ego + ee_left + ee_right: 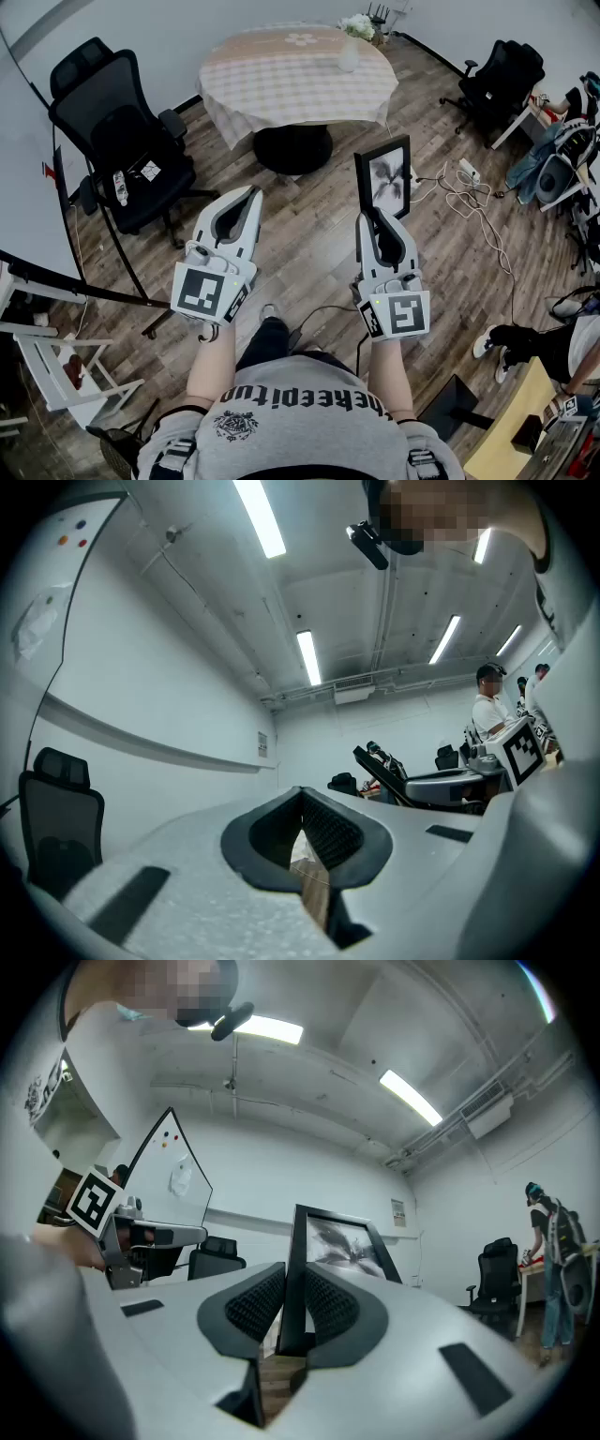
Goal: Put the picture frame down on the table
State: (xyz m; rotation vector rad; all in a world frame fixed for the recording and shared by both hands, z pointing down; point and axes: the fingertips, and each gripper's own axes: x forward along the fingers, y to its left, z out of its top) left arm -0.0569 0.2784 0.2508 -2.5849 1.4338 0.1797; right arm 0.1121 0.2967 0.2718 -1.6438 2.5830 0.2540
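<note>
The black picture frame (384,178), holding a dark, smudgy print, stands upright in the air over the wood floor, short of the round table (298,70). My right gripper (373,214) is shut on its lower left edge. In the right gripper view the frame (342,1241) rises from between the ribbed pads, and the right gripper (292,1283) clamps its near edge. My left gripper (251,192) hovers level with it to the left, shut with nothing in it. In the left gripper view the left gripper (302,797) has its pads meeting at the tip.
The table carries a checked cloth and a vase of white flowers (352,42) at its far side. Black office chairs stand at the left (122,141) and far right (502,80). White cables (473,202) trail over the floor at the right. A person stands far off (548,1269).
</note>
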